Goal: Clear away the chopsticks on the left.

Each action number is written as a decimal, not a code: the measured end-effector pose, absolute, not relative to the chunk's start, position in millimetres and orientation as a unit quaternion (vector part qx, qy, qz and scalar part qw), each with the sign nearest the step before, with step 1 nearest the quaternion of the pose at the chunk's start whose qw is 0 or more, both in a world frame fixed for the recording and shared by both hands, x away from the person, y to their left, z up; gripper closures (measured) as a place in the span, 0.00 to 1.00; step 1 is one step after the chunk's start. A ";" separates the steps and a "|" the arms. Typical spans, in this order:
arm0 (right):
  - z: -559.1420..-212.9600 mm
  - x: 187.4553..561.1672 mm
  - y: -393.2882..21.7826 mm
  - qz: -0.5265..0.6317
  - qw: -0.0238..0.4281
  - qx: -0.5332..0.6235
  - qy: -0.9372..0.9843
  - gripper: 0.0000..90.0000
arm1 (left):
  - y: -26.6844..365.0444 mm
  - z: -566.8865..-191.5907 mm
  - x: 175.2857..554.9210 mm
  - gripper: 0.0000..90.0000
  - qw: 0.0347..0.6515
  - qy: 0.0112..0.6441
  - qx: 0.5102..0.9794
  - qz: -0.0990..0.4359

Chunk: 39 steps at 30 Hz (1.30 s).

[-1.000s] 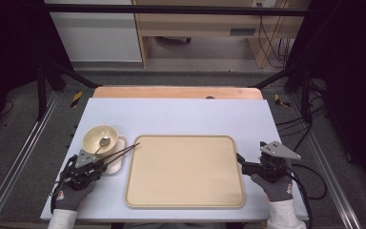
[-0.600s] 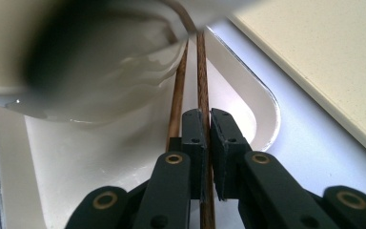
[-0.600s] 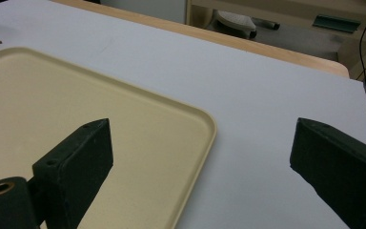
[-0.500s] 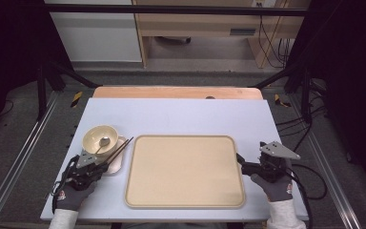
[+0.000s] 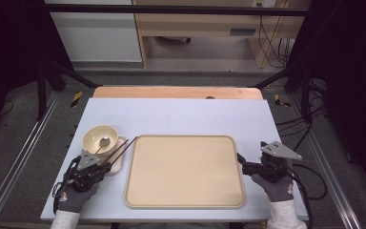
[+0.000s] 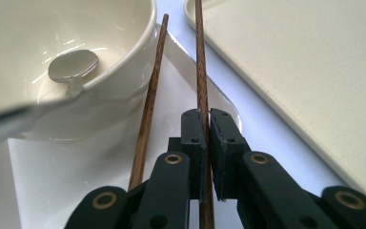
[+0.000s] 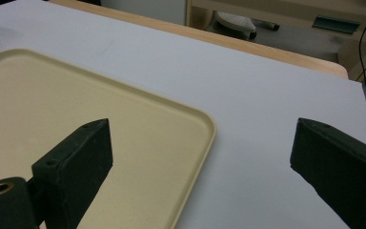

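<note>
- The table (image 5: 181, 114) is big, with a light blue-grey top.
- A wide tan tray (image 5: 185, 171) lies near the table's front edge, in the middle.
- A cream bowl (image 5: 100, 137) sits on a white plate (image 6: 66, 176) near the table's left edge. A spoon (image 6: 74, 65) rests inside the bowl; its handle is blurry.
- Two thin, dark brown wooden chopsticks (image 6: 201, 67) lie over the plate, between bowl and tray.
- The left gripper (image 6: 207, 125) has just closed and pinches one chopstick. The other stick lies loose beside it, its near end hidden under the gripper.
- The right gripper (image 7: 200, 152) is wide open over the tray's right edge, holding nothing.
</note>
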State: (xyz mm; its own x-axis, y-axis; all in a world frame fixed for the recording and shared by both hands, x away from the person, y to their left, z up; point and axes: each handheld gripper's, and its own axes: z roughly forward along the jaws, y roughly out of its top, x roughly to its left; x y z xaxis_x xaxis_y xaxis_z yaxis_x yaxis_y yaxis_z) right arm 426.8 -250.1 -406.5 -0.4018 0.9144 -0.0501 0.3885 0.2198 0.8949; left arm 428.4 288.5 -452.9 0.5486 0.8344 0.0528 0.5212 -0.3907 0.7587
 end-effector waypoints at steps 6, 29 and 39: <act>-406.0 426.8 -250.9 0.431 0.306 0.454 0.718 0.07 | 281.6 -446.5 421.0 0.94 0.375 0.430 0.792 0.217; -404.6 425.6 -252.6 0.432 0.306 0.456 0.716 0.06 | 248.8 -428.6 398.2 0.94 0.409 0.413 0.779 0.234; -404.8 425.9 -252.2 0.432 0.307 0.455 0.715 0.06 | 220.0 -420.8 390.8 0.94 0.430 0.405 0.768 0.248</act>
State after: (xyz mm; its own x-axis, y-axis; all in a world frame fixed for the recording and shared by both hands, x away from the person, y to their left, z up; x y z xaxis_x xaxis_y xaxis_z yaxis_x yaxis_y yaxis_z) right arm 425.9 -252.2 -404.8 -0.3977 0.9164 -0.0452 0.3862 0.2119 0.8977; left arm 390.8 220.0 -420.8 0.5498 0.8346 0.0329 0.4085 -0.3030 0.8610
